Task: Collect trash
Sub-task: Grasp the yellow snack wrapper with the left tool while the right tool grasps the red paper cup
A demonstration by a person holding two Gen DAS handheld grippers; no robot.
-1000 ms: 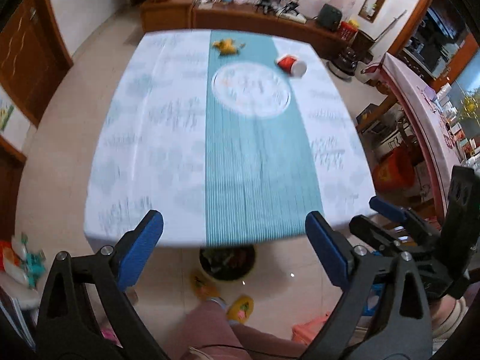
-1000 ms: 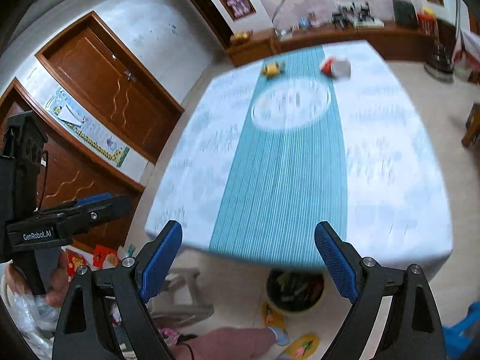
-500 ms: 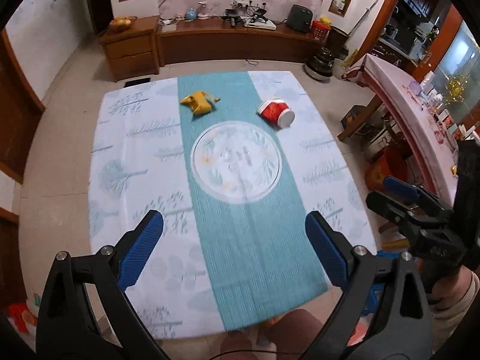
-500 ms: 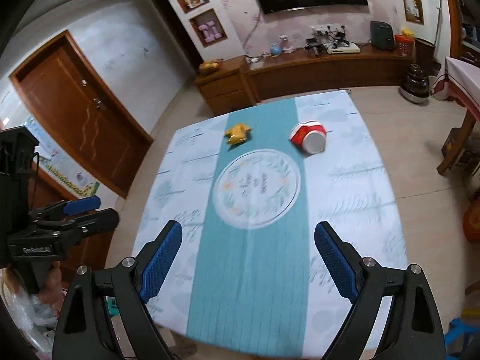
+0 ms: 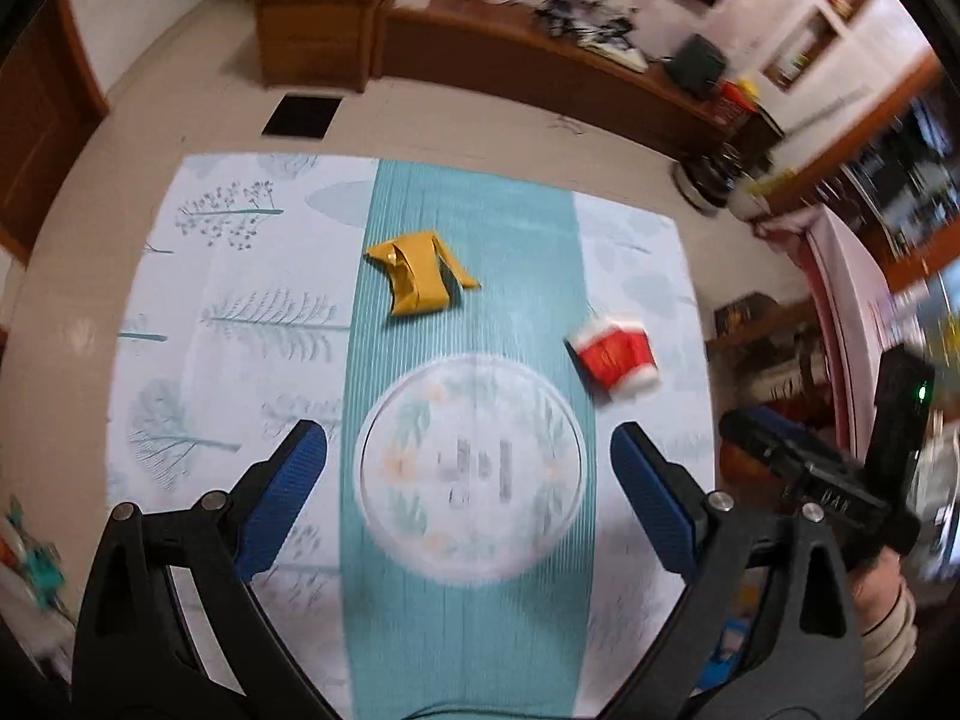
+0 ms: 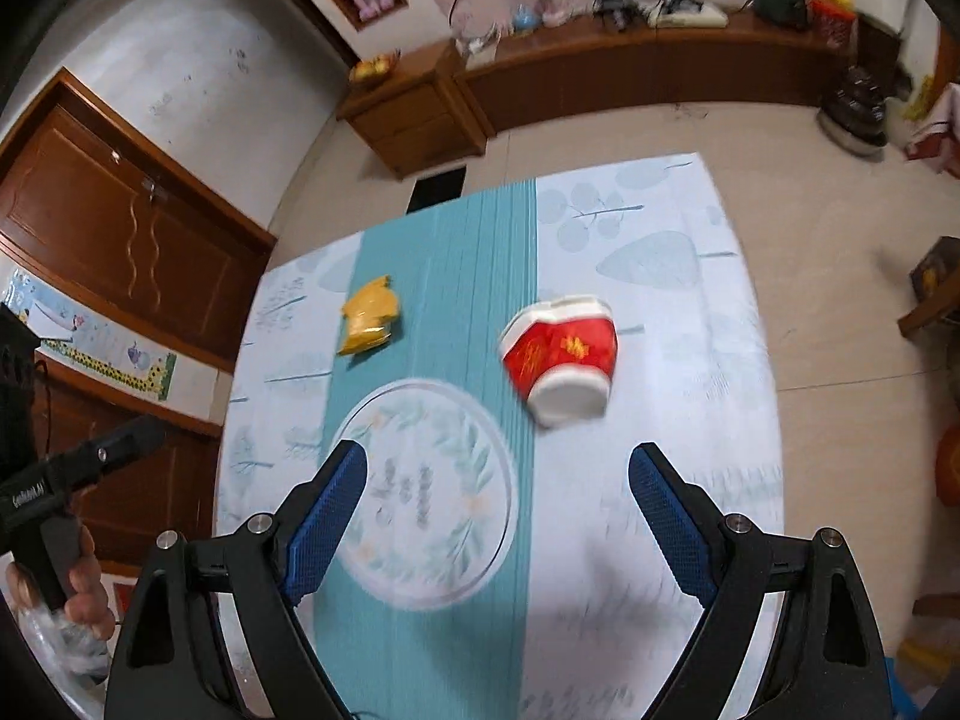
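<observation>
A crumpled yellow wrapper (image 5: 417, 279) lies on the teal runner at the far part of the table (image 5: 198, 300); it also shows in the right wrist view (image 6: 369, 315). A red and white paper cup (image 5: 618, 357) lies on its side to the right of the runner, and it fills the middle of the right wrist view (image 6: 564, 357). My left gripper (image 5: 468, 498) is open and empty above the round print. My right gripper (image 6: 498, 510) is open and empty, short of the cup.
The table carries a white leaf-print cloth with a teal runner and a round print (image 6: 420, 492). A long wooden sideboard (image 6: 630, 78) runs along the far wall. Wooden doors (image 6: 120, 240) stand at the left. Bare tiled floor surrounds the table.
Both grippers have moved forward and down over the table. The wrapper and the cup have grown larger in both views. Both stay open.
</observation>
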